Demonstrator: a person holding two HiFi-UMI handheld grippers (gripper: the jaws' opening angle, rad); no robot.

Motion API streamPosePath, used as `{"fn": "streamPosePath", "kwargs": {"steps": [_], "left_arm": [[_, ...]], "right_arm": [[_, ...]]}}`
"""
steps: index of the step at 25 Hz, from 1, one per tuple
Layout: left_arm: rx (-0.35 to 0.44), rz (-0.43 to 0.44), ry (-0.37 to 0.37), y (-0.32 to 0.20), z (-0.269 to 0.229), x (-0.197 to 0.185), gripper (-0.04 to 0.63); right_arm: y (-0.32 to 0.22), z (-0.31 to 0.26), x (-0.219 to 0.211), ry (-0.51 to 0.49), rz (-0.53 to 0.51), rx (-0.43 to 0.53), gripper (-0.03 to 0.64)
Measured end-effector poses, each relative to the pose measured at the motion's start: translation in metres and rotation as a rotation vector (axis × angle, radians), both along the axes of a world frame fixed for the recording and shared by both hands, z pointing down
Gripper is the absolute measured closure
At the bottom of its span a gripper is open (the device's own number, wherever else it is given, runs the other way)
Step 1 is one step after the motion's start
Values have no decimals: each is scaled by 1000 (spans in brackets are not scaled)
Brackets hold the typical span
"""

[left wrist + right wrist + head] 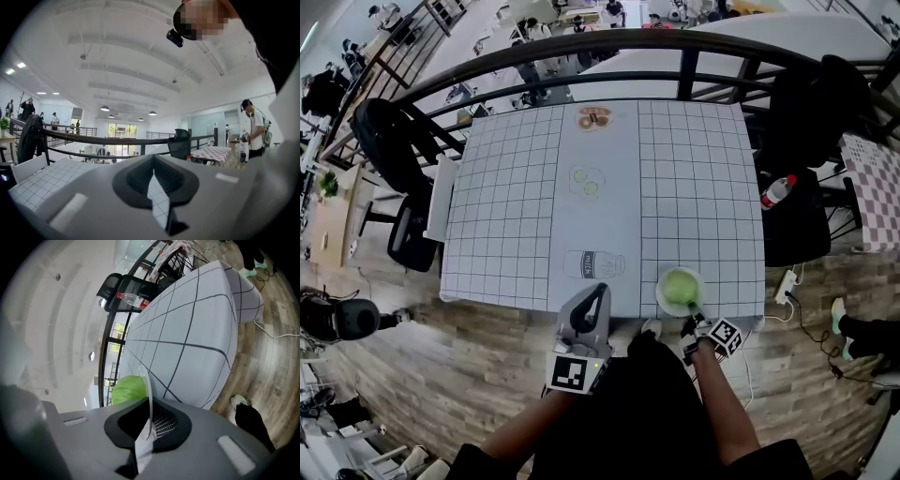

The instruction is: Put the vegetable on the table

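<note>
A green leafy vegetable lies on a white plate at the near right edge of the grid-cloth table. My right gripper is shut on the plate's near rim. In the right gripper view the thin plate rim runs between the jaws, the vegetable sits just beyond it, and the table stretches away. My left gripper is shut and empty at the table's near edge, left of the plate. Its own view shows the gripper with the jaws pressed together over the table.
The cloth's middle strip carries printed pictures: a bottle, green slices and a brown item. A black railing runs behind the table. A black chair stands at the left; a water bottle lies at the right.
</note>
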State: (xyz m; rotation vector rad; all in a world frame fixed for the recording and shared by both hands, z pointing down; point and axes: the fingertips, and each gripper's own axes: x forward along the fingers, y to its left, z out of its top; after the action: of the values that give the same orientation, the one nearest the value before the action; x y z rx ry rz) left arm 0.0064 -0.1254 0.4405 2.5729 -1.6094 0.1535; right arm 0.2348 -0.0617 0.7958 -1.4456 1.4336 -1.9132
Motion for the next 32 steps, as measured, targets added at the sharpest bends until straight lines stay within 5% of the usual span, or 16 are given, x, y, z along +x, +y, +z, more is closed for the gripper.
{"fn": "streamPosePath", "kwargs": {"steps": [9, 13, 32], "left_arm": [[4, 1, 11, -2, -5, 6, 588], [4, -8, 9, -2, -7, 3, 588], [-1, -21, 3, 4, -2, 6, 588]], "right_arm": [[-17, 0, 17, 68, -145, -19, 606], [-17, 2, 20, 176, -248, -36, 583], [-19, 8, 46, 275, -257, -100, 583]]}}
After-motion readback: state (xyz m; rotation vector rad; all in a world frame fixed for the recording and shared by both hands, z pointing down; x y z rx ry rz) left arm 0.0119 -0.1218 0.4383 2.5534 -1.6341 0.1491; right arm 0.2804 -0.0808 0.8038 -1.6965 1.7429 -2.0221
